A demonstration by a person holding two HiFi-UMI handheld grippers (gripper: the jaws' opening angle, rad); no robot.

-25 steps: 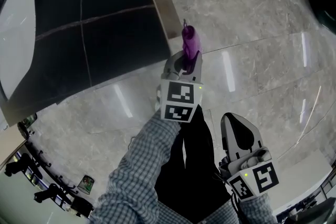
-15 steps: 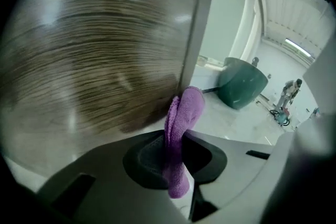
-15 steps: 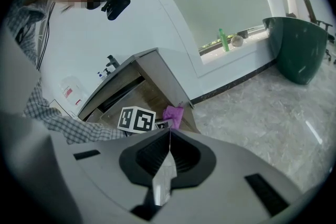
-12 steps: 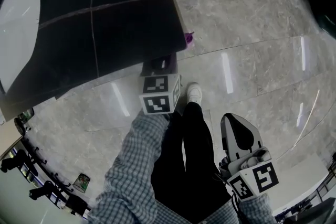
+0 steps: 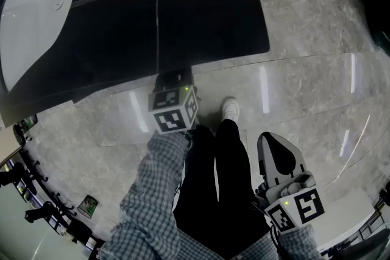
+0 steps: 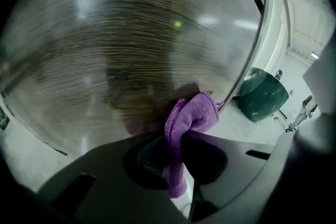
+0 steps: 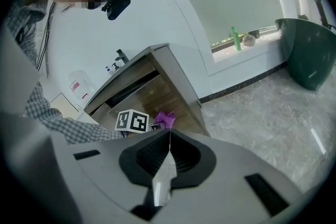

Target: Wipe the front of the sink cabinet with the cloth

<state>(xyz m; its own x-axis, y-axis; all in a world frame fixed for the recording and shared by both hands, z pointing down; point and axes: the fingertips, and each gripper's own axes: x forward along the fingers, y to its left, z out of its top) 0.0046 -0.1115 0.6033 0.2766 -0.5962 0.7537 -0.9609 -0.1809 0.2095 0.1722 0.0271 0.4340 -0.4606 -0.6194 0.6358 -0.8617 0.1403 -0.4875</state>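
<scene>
The purple cloth point(image 6: 191, 115) is pinched in my left gripper point(image 6: 181, 136), which is shut on it and presses it against the wood-grain front of the sink cabinet point(image 6: 121, 44). In the head view the left gripper point(image 5: 172, 81) points into the lower edge of the dark cabinet front point(image 5: 152, 27), and the cloth is hidden there. The right gripper view shows the cabinet point(image 7: 157, 94) from the side, with the cloth point(image 7: 167, 118) touching its front. My right gripper point(image 7: 169, 134) is shut with nothing in it. It hangs low by the person's right side point(image 5: 279, 158), far from the cabinet.
A green bin point(image 6: 262, 94) stands on the marble floor to the right of the cabinet and also appears as the green bin point(image 7: 307, 52) by the wall. A bottle point(image 7: 235, 38) sits on the window ledge. The person's shoe point(image 5: 230, 108) is close to the cabinet base.
The left gripper has moved from the cabinet's right edge leftwards onto its front. The cloth, seen from the head a second ago, is now hidden. The right gripper has stayed put.
</scene>
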